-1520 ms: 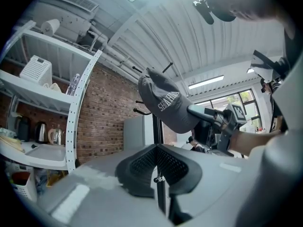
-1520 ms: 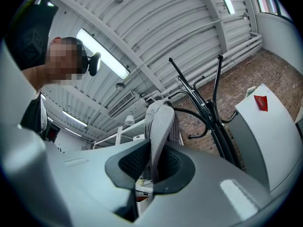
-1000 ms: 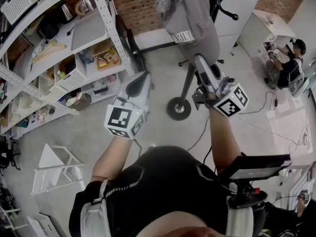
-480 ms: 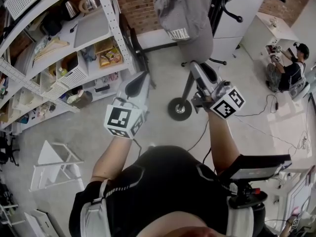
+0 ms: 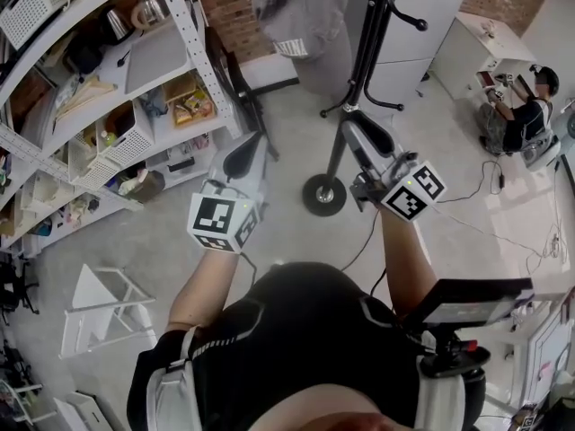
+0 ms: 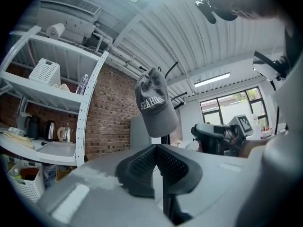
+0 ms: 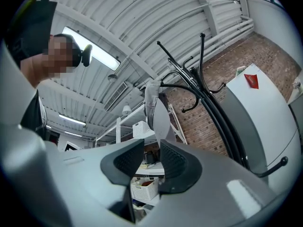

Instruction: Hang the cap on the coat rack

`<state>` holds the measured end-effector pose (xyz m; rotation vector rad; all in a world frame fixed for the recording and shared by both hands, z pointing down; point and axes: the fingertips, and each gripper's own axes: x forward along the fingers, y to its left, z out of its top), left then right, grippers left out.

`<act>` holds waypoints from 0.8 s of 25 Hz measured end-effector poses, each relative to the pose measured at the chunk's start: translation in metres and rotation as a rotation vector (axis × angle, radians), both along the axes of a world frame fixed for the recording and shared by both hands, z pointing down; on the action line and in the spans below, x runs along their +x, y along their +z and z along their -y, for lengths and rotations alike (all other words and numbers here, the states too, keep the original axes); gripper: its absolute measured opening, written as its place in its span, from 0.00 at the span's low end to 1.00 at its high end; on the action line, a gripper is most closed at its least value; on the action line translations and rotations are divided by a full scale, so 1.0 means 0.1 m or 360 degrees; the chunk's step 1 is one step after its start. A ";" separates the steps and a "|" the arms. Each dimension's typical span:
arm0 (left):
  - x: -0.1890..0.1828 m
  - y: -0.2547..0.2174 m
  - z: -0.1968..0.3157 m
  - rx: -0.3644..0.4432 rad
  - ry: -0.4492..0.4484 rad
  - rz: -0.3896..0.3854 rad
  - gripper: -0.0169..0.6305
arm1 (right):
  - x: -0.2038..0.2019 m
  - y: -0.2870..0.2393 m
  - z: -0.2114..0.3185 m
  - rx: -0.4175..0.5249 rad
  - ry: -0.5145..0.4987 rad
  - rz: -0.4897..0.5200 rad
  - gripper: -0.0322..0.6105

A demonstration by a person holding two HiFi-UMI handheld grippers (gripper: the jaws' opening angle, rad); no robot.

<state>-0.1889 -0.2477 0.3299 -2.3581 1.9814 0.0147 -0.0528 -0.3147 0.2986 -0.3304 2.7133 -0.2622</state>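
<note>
In the head view we see the soft grey fabric baseball cap (image 5: 296, 16) hanging on the left side of the tall black metal coat rack (image 5: 364, 52), close against its pole, with neither tool touching it. The left gripper (image 5: 244, 151) is held out to the left of the rack's pole and below the cap. The right gripper (image 5: 352, 128) sits just in front of the pole, above the rack's round base (image 5: 323, 196). A white metal shelving unit (image 5: 108, 79) stands well to the left of the rack. In the left gripper view, the ribbed black pads meet at their tips and pinch nothing. The cap (image 6: 154, 105) hangs straight ahead of them and above, apart from them, caught on one of the rack's hooks with its crown uppermost and its brim pointing down, so its long axis runs alongside the pole. In the right gripper view, the pads (image 7: 173, 162) stand a narrow gap apart with only the distant shelves showing between them. The cap (image 7: 156, 112) appears edge-on just above that gap, to the left of the rack's curved hooks (image 7: 208, 98). We judge the hanging done, and the right gripper the nearer should the cap need a nudge upward.
</note>
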 end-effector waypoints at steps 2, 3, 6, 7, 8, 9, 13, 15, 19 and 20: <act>0.02 0.04 0.01 -0.0008 0.0010 -0.0009 0.03 | 0.01 0.03 -0.04 0.0025 0.0024 -0.0053 0.22; 0.02 0.06 0.02 -0.0013 0.0014 -0.0016 0.03 | -0.01 0.06 -0.07 0.0043 0.0037 -0.0091 0.22; 0.02 0.13 0.05 -0.0030 0.0026 -0.0039 0.03 | -0.04 0.14 -0.12 0.0074 0.0093 -0.0207 0.22; 0.04 0.16 0.07 -0.0037 0.0036 -0.0043 0.03 | -0.03 0.17 -0.11 0.0071 0.0127 -0.0245 0.20; 0.07 0.18 0.08 -0.0043 0.0048 -0.0046 0.03 | -0.01 0.19 -0.11 0.0068 0.0163 -0.0280 0.19; 0.11 0.21 0.10 -0.0048 0.0063 -0.0050 0.03 | 0.02 0.20 -0.10 0.0071 0.0194 -0.0309 0.18; 0.25 0.31 0.16 -0.0077 0.0124 -0.0076 0.03 | 0.12 0.21 -0.10 0.0082 0.0286 -0.0358 0.17; 0.32 0.38 0.18 -0.0089 0.0155 -0.0088 0.03 | 0.17 0.24 -0.07 0.0061 0.0344 -0.0384 0.16; 0.41 0.44 0.22 -0.0090 0.0202 -0.0105 0.03 | 0.32 0.34 -0.04 0.0003 0.0410 -0.0390 0.15; 0.42 0.45 0.23 -0.0087 0.0208 -0.0103 0.03 | 0.37 0.38 -0.04 -0.0012 0.0432 -0.0392 0.14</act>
